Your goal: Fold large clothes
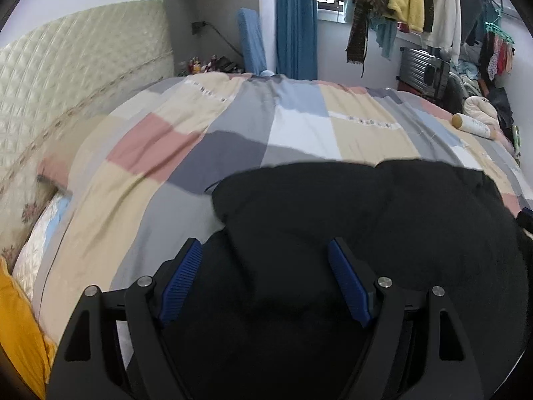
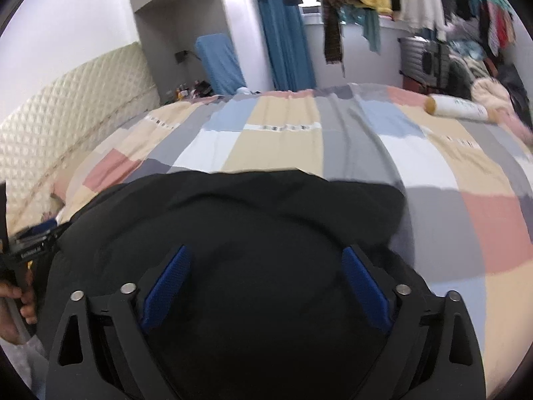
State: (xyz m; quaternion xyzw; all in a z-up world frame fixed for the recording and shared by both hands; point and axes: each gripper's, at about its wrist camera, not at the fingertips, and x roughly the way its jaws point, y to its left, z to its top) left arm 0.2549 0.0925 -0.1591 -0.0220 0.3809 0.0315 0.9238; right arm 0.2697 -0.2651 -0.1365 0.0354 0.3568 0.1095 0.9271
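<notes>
A large black garment [image 1: 366,220] lies bunched on the near part of the bed, over a patchwork duvet [image 1: 299,126]. My left gripper [image 1: 265,250] is open, its blue pads spread wide just above the garment's left part. In the right wrist view the same garment [image 2: 233,213] fills the foreground. My right gripper [image 2: 266,256] is open above it, nothing between the pads. The left gripper and the hand holding it show at the left edge of the right wrist view [image 2: 30,250].
The duvet [image 2: 299,140] covers the bed. A quilted cream headboard [image 1: 66,80] stands on the left. A white bottle [image 2: 456,108] lies at the bed's far right. Hanging clothes [image 1: 416,0], a suitcase [image 1: 423,70] and a blue curtain [image 1: 294,30] stand beyond.
</notes>
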